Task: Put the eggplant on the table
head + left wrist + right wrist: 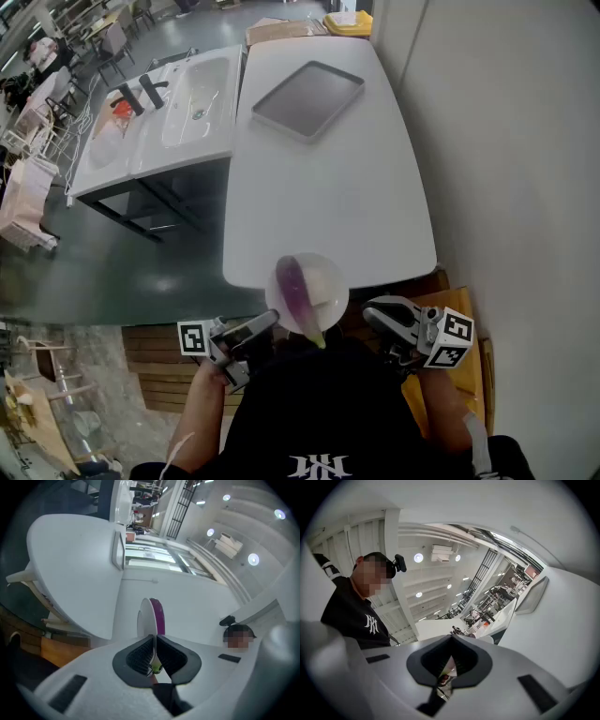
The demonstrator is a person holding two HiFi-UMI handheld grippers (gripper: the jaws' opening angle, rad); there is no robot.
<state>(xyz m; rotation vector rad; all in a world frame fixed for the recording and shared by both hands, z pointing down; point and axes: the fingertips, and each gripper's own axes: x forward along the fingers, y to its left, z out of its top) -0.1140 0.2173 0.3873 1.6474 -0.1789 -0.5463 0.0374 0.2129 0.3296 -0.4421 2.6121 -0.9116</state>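
Head view: eggplant (294, 289) lies on white plate (330, 286) at worktop's (328, 169) near edge; my left tongs (270, 323) pinch the plate's rim; right tongs (373, 315) closed, empty, just beside it.

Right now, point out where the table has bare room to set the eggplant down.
The whole middle of the white table is bare, from the grey tray at its far end to the plate carrying the eggplant at its near edge. The strip along the wall is free too. Crowded only there, where the left gripper holds the plate.
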